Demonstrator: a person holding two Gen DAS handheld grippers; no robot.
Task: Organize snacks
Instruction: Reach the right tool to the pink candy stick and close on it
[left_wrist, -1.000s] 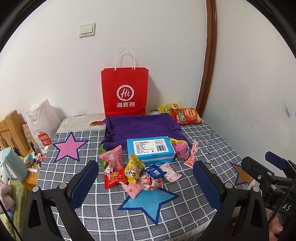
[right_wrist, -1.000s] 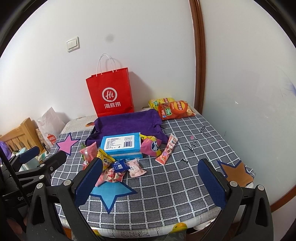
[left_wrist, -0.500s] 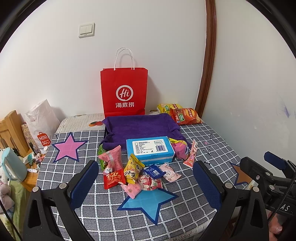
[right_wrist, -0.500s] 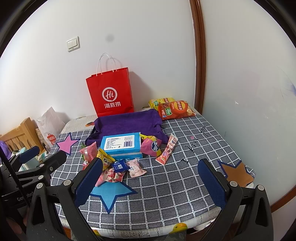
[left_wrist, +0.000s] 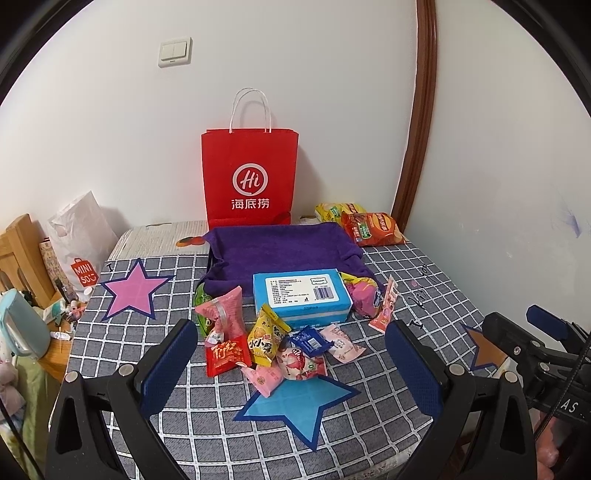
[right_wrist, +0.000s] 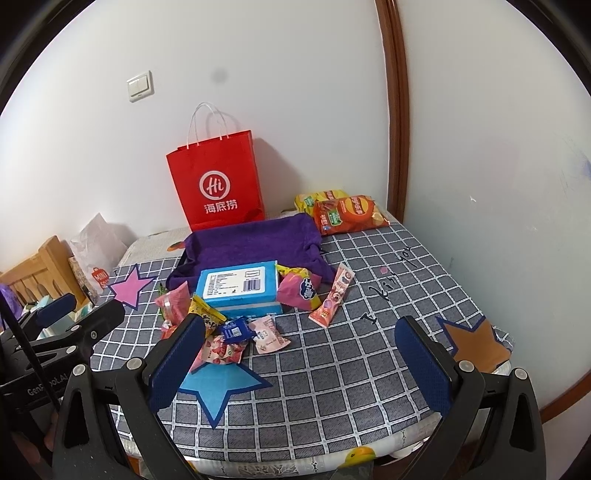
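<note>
A pile of small snack packets (left_wrist: 273, 343) lies mid-table in front of a blue box (left_wrist: 301, 297), with a purple cloth-lined tray (left_wrist: 277, 251) behind it. A long pink packet (left_wrist: 384, 310) and a pink-yellow bag (left_wrist: 364, 295) lie right of the box. My left gripper (left_wrist: 291, 365) is open and empty, above the near table edge facing the pile. My right gripper (right_wrist: 301, 356) is open and empty, near the front edge; the pile (right_wrist: 229, 336) sits by its left finger. The box (right_wrist: 240, 288) and tray (right_wrist: 255, 243) show there too.
A red paper bag (left_wrist: 249, 181) stands against the back wall. Chip bags (left_wrist: 369, 227) lie at the back right corner. Paper stars mark the checked cloth: pink (left_wrist: 135, 290), blue (left_wrist: 295, 406), orange (right_wrist: 472, 341). A wooden chair and clutter (left_wrist: 22, 280) stand left.
Both grippers have stayed nearly still; the left view has shifted very slightly. Nothing on the table has moved.
</note>
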